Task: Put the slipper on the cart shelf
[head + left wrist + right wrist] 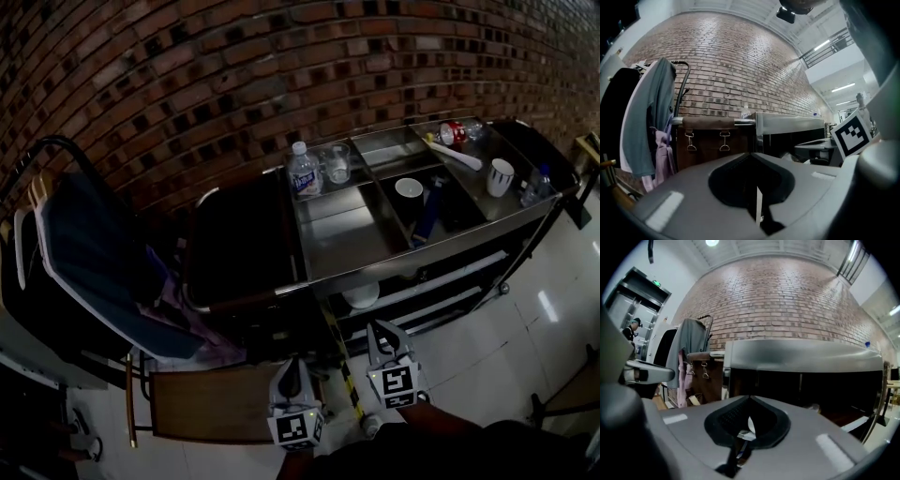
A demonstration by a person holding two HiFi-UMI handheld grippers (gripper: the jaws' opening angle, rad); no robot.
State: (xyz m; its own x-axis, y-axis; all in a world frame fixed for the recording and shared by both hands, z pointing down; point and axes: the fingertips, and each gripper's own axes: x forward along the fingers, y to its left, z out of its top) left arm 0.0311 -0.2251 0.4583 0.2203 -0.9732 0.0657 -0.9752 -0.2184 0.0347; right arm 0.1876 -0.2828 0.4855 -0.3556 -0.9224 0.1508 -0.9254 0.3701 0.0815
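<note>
The steel cart [352, 267] stands against the brick wall, its top split into compartments. A pale rounded thing [361, 295] lies on a lower shelf under the top's front edge; I cannot tell whether it is the slipper. Both grippers hang low in front of the cart, side by side and pointing toward it. My left gripper [292, 363] is shut with nothing between its jaws, and the left gripper view [750, 154] shows the jaws meeting. My right gripper [375, 328] is shut too, its tips together and nothing held in the right gripper view [750, 398].
The cart top holds a water bottle [303, 171], a glass [337, 161], a white bowl [409, 187], a white cup [500, 176] and a red can [454, 132]. A dark bag [239, 248] hangs on the cart's left end. A chair [94, 262] draped with clothes stands at the left.
</note>
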